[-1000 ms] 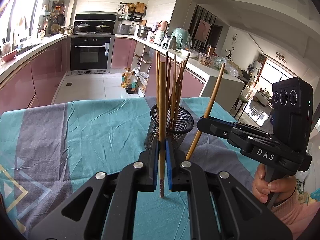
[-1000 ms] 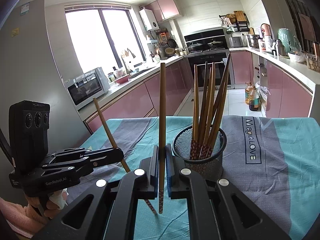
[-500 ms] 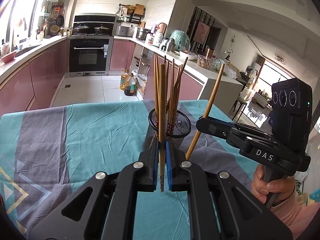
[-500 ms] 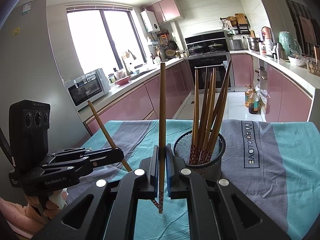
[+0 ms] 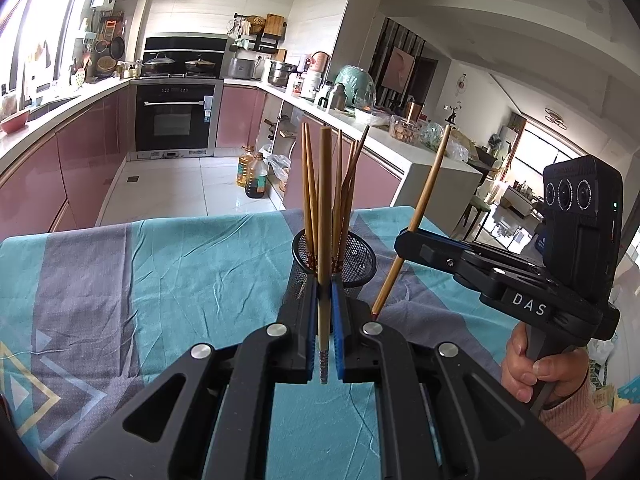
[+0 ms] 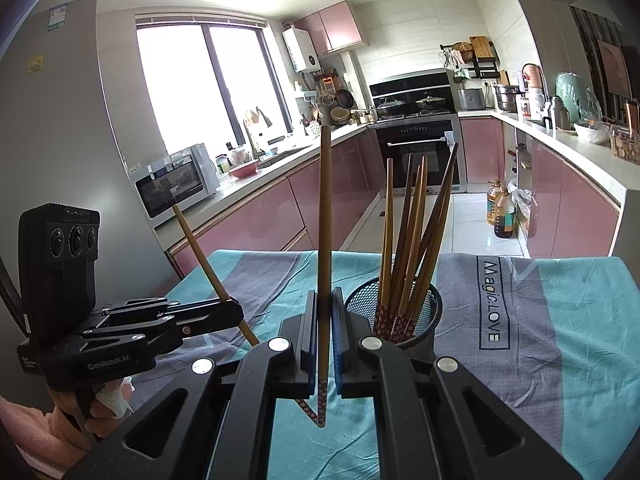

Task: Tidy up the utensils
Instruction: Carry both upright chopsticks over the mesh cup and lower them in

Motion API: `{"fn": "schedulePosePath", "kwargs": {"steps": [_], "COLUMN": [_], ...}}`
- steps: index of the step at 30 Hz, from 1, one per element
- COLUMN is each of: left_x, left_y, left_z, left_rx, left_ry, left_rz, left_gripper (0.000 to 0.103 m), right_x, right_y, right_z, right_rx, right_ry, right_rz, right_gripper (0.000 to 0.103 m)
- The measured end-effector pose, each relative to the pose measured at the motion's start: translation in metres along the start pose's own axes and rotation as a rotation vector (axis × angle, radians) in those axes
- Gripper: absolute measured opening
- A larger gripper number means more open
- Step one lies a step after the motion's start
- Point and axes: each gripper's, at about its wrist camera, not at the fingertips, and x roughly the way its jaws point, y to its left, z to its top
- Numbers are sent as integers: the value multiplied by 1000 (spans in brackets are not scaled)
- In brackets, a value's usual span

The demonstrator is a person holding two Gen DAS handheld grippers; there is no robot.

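My left gripper (image 5: 324,320) is shut on a wooden chopstick (image 5: 323,216) held upright just in front of the black mesh holder (image 5: 356,258), which holds several chopsticks. My right gripper (image 6: 325,332) is shut on another upright chopstick (image 6: 325,216), left of the mesh holder (image 6: 420,320) in the right wrist view. The right gripper (image 5: 404,242) shows at the right of the left wrist view with its chopstick (image 5: 424,200) tilted. The left gripper (image 6: 236,314) shows at the left of the right wrist view with its chopstick (image 6: 200,248) tilted.
The table wears a teal and grey cloth (image 5: 180,272), seen also in the right wrist view (image 6: 560,320). Behind it are pink kitchen cabinets (image 5: 80,168), an oven (image 5: 172,120) and oil bottles (image 5: 254,178) on the floor.
Both grippers have risen slightly with their chopsticks; the mesh holder sits lower in both views. Both grips are unchanged.
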Motion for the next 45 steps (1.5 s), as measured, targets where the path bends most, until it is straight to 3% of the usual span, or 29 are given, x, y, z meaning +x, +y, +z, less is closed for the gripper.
{"fn": "schedulePosePath", "kwargs": {"steps": [15,33,38,45], "left_x": [-12,-20,-4,30], "left_y": [-7,-24,-28,-36], "left_z": [19,69,67,53], "left_rx": [31,68,85,134], "left_ry": [-50,-178,-141,-14], "left_rz": [-24,-22,-5,31], "left_gripper": [7,7,7,7], "right_x": [-11,-9,5,36], "right_y": [-5,-17,-18,-30], "right_z": [21,63,62,45], "right_rx": [-22,-42,-56,-41], "right_ry": [-56,-133,-121,-16], "right_rz": [-10,-54,-97,-111], "right_gripper": [6,6,6,6]}}
